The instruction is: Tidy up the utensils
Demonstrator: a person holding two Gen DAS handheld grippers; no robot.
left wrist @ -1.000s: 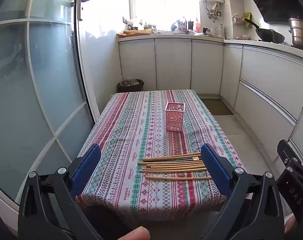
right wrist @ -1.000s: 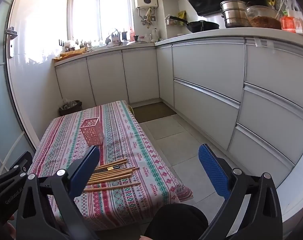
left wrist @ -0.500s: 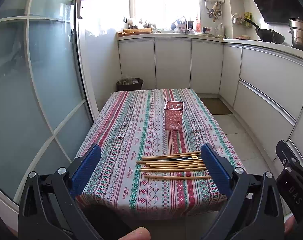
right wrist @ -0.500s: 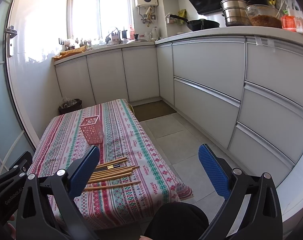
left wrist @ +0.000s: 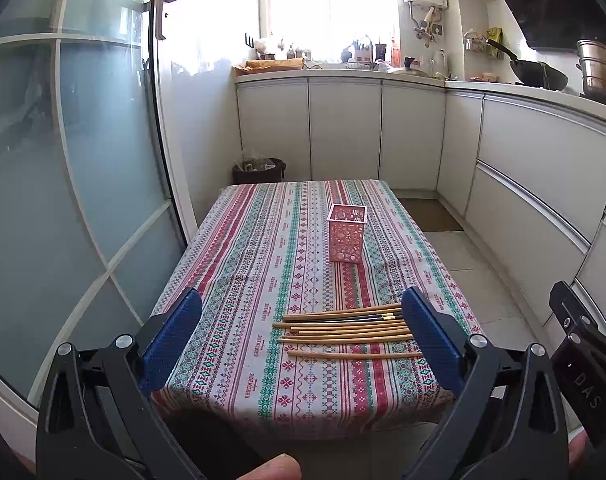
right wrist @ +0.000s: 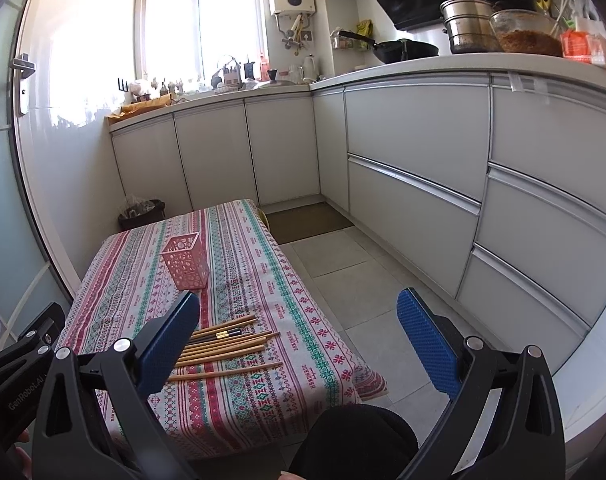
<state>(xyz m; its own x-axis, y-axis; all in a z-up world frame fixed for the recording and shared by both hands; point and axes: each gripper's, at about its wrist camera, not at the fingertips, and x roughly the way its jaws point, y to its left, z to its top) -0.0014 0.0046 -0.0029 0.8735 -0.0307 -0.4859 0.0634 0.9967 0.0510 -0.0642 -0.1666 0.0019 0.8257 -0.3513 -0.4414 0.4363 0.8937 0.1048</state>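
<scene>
Short of the tabletop (left wrist: pixel 239 264): both my tools, touching nothing.
Left tool (left wrist: pixel 301 334): wide, empty.
Right tool (right wrist: pixel 299 334): wide, empty.
Chopsticks (left wrist: pixel 343 330): near the tabletop's front edge.
Pink basket (left wrist: pixel 347 239): beyond the chopsticks.

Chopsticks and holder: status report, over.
Left gripper open, right gripper open, both empty. Chopsticks loose near the table's front edge, pink holder upright and empty beyond. Nothing in the way.

Striped tablecloth (left wrist: pixel 239 264) covering the tabletop. White cabinets (right wrist: pixel 415 136) lining two walls, black wok (right wrist: pixel 399 50) and steel pot (right wrist: pixel 469 24) sitting on the counter. Dark bin (left wrist: pixel 259 170) standing by the glass door (left wrist: pixel 83 152).
</scene>
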